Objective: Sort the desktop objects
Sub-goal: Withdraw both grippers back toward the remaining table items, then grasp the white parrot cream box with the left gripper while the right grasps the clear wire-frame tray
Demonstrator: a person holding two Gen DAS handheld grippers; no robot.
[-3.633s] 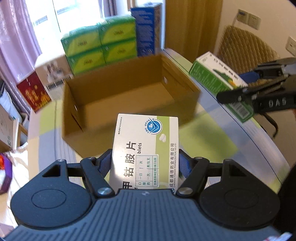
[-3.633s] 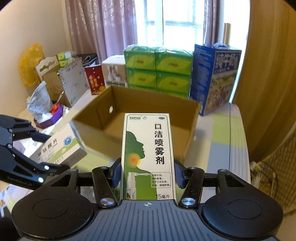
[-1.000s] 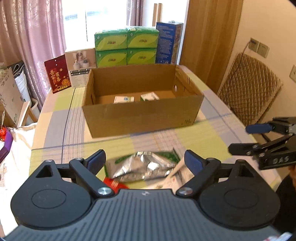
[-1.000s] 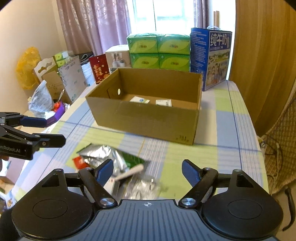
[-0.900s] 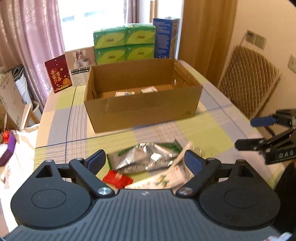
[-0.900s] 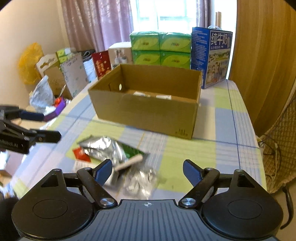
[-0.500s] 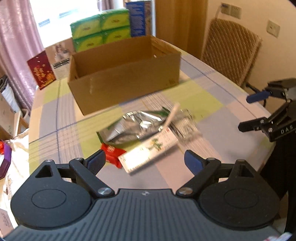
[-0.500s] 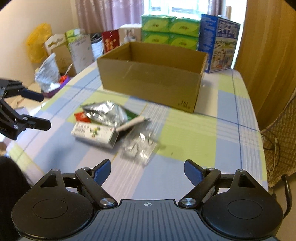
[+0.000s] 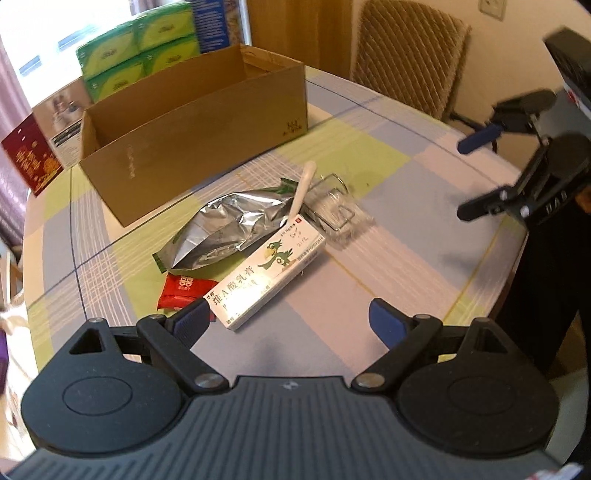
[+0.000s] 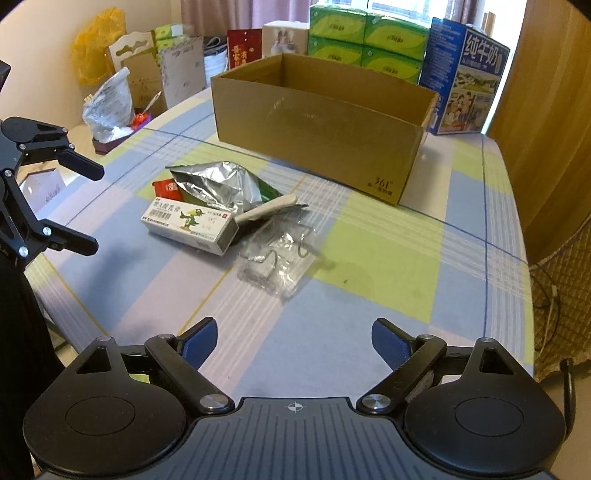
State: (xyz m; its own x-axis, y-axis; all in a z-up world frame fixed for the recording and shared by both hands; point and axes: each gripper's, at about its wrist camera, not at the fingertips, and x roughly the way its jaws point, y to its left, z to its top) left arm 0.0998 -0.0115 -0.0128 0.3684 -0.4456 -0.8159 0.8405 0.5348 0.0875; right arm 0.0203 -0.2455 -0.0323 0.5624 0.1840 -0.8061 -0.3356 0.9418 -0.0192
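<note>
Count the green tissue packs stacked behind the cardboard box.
4 visible: upper left, upper right, lower left, lower right, behind the cardboard box. More may be hidden.

- "361°" is printed in dark ink low on the near corner of the cardboard box (image 10: 321, 122); smaller characters beneath it cannot be read.
- "纯牛奶" is written in white down the side of the blue milk carton (image 10: 467, 75).
- "维A酸乳膏" is printed in black on the white medicine box (image 9: 271, 271), beside a green parrot drawing; a red square mark and handwritten figures at its far end cannot be made out.
- Gold characters are seen on the dark red card (image 10: 243, 50), too small to be read.
- White lettering on the red sachet (image 9: 184, 291) is illegible.
</note>
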